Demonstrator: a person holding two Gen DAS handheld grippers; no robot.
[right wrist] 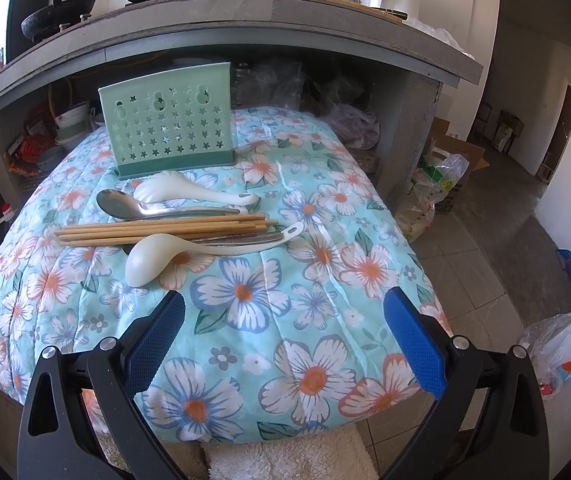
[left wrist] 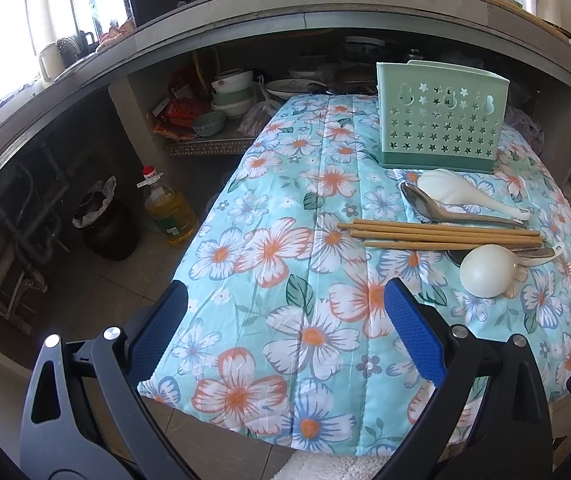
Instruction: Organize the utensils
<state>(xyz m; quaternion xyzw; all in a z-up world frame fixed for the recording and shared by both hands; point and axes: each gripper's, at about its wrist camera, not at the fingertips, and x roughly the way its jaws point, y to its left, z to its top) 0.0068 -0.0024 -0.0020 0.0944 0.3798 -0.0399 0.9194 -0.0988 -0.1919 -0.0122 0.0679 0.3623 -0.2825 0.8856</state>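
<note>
While apart: chopsticks (right wrist: 161, 230), right gripper (right wrist: 284, 334)

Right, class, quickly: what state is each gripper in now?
Left gripper: open, holding nothing.
Right gripper: open, holding nothing.

Mint star-cut holder (right wrist: 169, 132), floral cloth (right wrist: 285, 292)

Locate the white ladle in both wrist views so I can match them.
Left wrist: white ladle at right of centre, bowl toward the camera, just past the chopsticks' near side.
Right wrist: white ladle left of centre, nearest utensil, handle running right.
Shared landmark: green holder, upright behind the utensils.
</note>
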